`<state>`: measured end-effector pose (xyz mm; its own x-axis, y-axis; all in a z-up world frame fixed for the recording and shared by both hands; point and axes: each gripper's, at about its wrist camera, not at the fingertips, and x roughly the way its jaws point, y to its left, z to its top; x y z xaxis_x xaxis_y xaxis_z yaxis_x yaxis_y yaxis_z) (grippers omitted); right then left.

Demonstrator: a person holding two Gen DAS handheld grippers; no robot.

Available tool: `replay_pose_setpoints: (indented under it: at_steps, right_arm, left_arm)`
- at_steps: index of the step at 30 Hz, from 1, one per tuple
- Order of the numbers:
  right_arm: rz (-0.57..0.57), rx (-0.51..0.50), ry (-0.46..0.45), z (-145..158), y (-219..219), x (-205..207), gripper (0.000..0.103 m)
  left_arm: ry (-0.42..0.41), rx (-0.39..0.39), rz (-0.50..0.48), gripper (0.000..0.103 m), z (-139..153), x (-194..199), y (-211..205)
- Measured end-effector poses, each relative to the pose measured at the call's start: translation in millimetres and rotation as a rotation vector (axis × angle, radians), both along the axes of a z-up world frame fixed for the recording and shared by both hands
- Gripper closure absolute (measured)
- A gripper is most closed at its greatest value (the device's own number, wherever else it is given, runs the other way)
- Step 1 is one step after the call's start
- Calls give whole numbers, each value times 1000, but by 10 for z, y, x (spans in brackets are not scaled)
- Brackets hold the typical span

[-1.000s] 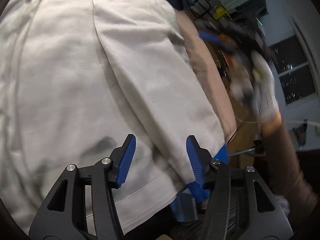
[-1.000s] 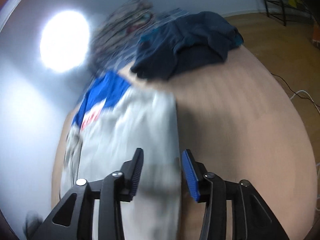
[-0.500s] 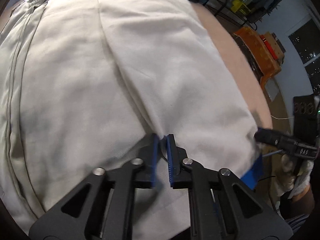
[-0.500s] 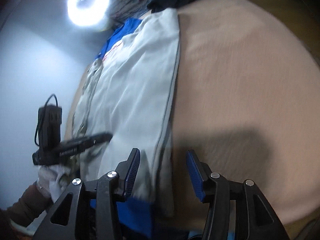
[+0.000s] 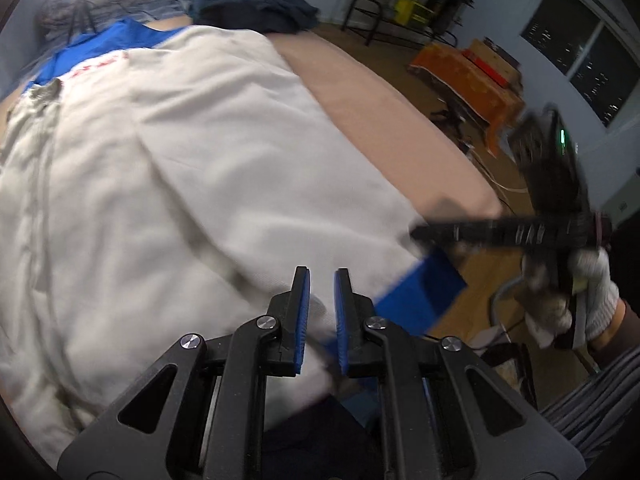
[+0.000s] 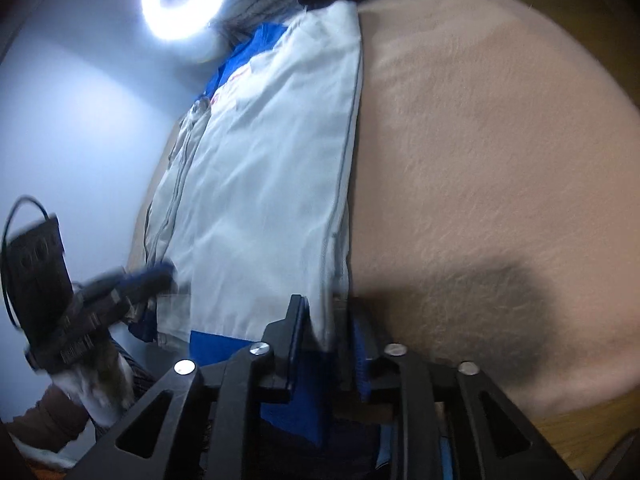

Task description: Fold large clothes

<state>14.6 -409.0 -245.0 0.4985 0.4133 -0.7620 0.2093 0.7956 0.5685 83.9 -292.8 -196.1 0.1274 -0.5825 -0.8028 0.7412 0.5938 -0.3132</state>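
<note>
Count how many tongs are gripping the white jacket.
2: the left tongs pinch the jacket at its near hem; the right tongs clamp its blue-trimmed corner.

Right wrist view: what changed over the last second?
The right tongs, open above the pale grey and blue jacket a second ago, came down to its near hem and closed on the blue band. The left tongs closed on the hem too, half a second earlier. The jacket stays flat on the tan bed cover.
</note>
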Motion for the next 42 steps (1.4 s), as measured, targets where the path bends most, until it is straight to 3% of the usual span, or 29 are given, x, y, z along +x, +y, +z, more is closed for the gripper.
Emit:
replay_pose_setpoints:
  at_steps: [2,3,6,7,8,11,17,19,22,25,27,28,29,33,35,40,42]
  right_arm:
    - [-51,50,-57,124,-129,-108,69]
    - [-79,65,-84,195,-214,-180,68]
    - [-131,48,-142,400,-395,-345,64]
    - [-149,40,-155,453,-442,-382,61]
    - [-166,35,-166,486,-487,-418,60]
    - [-232,19,-190,572,-670,-543,57]
    - [-269,9,-193,581,-831,-610,57]
    - [-260,-1,-193,589,-841,-600,57]
    - [-243,-7,-196,576,-839,-559,57]
    - [-229,-3,-198,549,-838,-480,57]
    - [-221,-4,-199,537,-829,-401,57]
    - [-219,-2,-200,530,-824,-363,57]
    - [-217,0,-201,528,-824,-326,57]
    - [-190,3,-211,532,-804,-104,57]
    - [-173,14,-211,519,-792,32,51]
    - [-139,112,-224,397,-784,513,47]
    - [-128,167,-224,298,-782,757,40]
  left_arm:
    - [1,-13,-21,70,3,-150,-60]
    - [-2,-23,-40,67,14,-239,-121]
    - [-25,-27,-95,51,53,-476,-364]
    - [-33,-20,-105,39,60,-534,-469]
    - [-41,-18,-104,34,66,-562,-567]
    - [-55,27,-73,33,22,-602,-837]
    - [-105,234,22,34,-334,-464,-1298]
    - [-137,266,2,33,-405,-464,-1344]
    - [-151,240,-20,33,-454,-444,-1299]
    - [-164,226,-31,43,-448,-438,-1248]
    - [-160,207,-36,63,-414,-444,-1216]
    - [-163,202,-27,78,-389,-440,-1198]
    - [-147,178,-17,83,-346,-404,-1138]
    - [1,44,46,87,-183,-219,-834]
    - [47,-20,82,87,-90,-137,-654]
    - [108,-106,149,87,69,-42,-339]
    - [110,-113,154,87,100,-27,-306]
